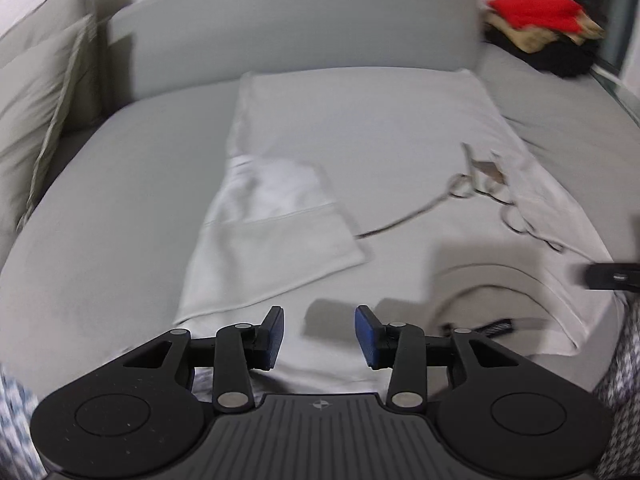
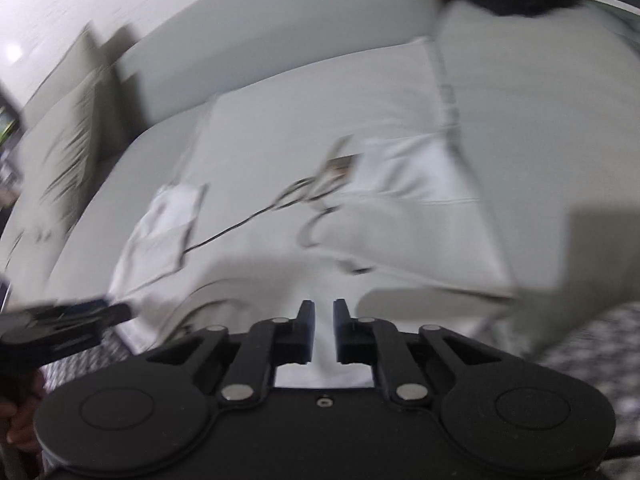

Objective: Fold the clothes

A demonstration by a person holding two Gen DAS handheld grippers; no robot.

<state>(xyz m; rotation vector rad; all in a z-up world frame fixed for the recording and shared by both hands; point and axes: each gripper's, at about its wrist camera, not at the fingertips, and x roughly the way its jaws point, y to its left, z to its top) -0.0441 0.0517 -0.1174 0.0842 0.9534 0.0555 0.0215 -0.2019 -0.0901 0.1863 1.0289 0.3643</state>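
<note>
A pale grey garment (image 1: 360,132) lies spread flat on the grey bed (image 1: 120,184), reaching from near the headboard (image 1: 296,28) toward the near edge, where its neckline and a dark inner label (image 1: 498,327) sit. The label's print is too blurred to read. One sleeve (image 1: 276,236) is folded inward over the body on the left side of the left wrist view. A thin dark drawstring (image 1: 404,220) trails across the chest area; its knotted end at the right is smeared by motion and hard to make out.

The left gripper (image 1: 320,338) hovers above the near hem with its blue-padded jaws apart and nothing between them. The right gripper (image 2: 320,330) has its jaws drawn almost together, a narrow slit remaining; pale fabric shows behind the slit, probably not pinched, though the blur leaves this uncertain.

At the far right corner of the bed a stack of clothes (image 1: 544,28) rests, red on top, tan and black beneath, partly cut off in the right wrist view. A cushion (image 1: 36,120) stands along the left edge.
</note>
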